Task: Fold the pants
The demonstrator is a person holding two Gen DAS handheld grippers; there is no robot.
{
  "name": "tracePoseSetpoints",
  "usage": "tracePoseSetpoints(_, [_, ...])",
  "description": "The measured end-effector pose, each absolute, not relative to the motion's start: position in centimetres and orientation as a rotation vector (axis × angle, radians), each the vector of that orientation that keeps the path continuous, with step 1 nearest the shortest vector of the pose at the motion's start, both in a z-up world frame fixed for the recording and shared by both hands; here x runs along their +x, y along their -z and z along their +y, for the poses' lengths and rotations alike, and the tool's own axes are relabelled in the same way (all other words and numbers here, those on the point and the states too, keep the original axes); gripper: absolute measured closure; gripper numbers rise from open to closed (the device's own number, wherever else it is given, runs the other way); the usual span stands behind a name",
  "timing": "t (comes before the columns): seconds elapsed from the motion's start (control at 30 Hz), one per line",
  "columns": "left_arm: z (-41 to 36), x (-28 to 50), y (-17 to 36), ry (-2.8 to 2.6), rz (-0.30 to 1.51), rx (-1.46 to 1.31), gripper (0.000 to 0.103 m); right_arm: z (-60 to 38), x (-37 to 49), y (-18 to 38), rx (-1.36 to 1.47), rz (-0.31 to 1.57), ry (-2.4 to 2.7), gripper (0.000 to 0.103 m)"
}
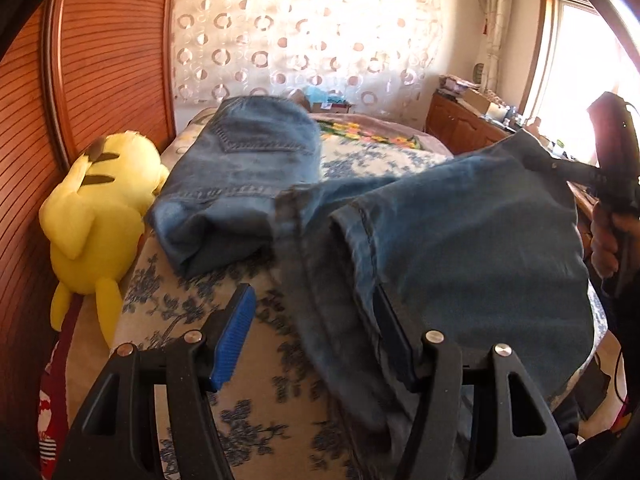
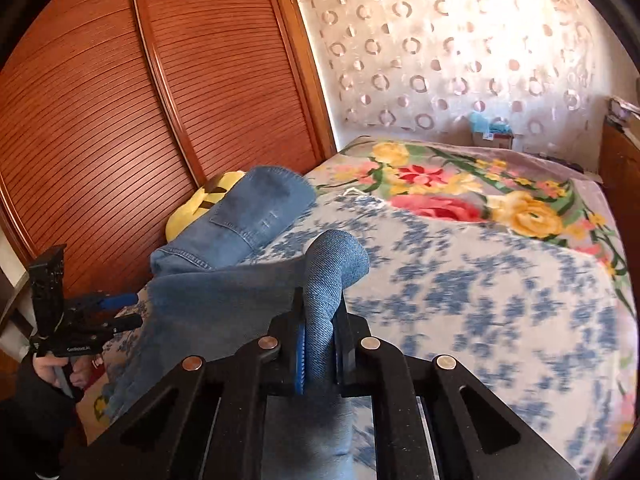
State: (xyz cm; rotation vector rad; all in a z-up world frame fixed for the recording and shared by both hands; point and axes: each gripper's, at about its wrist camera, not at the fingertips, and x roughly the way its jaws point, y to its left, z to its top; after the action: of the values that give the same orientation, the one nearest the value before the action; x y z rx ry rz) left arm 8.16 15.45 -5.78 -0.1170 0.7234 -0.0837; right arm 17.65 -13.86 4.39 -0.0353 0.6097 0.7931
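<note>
right wrist, floral bedspread (image 2: 500,280), perhaps wardrobe doors (image 2: 120,100)

Your 2 cameras each ride on a gripper and look forward along its fingers, tilted down over the bed (image 1: 192,312). Your left wrist view sits low and close at the bed's near edge, facing up its length toward the patterned curtain (image 1: 304,28), with the wooden wardrobe (image 1: 100,56) on its left and the window at far right. Your right wrist view looks from further right, angled toward the wardrobe and that curtain. Both views share the jeans (image 1: 460,232), the yellow plush toy (image 1: 100,208), the bed, wardrobe and curtain. Each view catches the other gripper at its edge: right gripper (image 1: 538,158) and left gripper (image 2: 138,312).
</note>
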Motion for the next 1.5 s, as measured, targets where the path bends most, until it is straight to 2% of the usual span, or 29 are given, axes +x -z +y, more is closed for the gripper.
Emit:
tracePoseSetpoints(0.2, [13.5, 8.9, 4.6, 0.121, 0.707, -0.087, 0.041, -18.8, 20.4, -4.7, -0.077, 0.601, -0.570, 0.094])
tracePoseSetpoints(0.4, [10.9, 10.0, 3.6, 0.168, 0.697, -0.049, 0.041, -20.7, 24.9, -1.1, -0.113, 0.678, -0.456, 0.092])
tracePoseSetpoints(0.5, [9.5, 10.3, 3.4, 0.189, 0.697, -0.032, 0.041, -20.3, 25.2, 0.2, -0.146, 0.698, -0.408, 0.078])
tracePoseSetpoints(0.6, [8.1, 10.6, 3.3, 0.217, 0.698, -0.022, 0.041, -19.9, 24.6, 0.8, -0.152, 0.696, -0.402, 0.073])
tracePoseSetpoints(0.7, [6.4, 10.8, 3.5, 0.242, 0.701, -0.013, 0.041, -19.4, 22.8, 1.7, -0.162, 0.690, -0.418, 0.060])
tracePoseSetpoints(0.73, [5.9, 10.9, 3.6, 0.249, 0.701, -0.011, 0.041, -20.0, 22.0, 1.6, -0.153, 0.691, -0.435, 0.059])
tracePoseSetpoints(1.17, [1.5, 11.2, 5.7, 0.328, 0.746, -0.016, 0.041, -22.5, 15.9, 5.9, -0.125, 0.694, -0.421, 0.059])
tracePoseSetpoints(1.5, [0.0, 11.0, 6.1, 0.316, 0.759, 0.015, 0.041, -21.5, 13.6, 4.9, -0.114, 0.708, -0.358, 0.057])
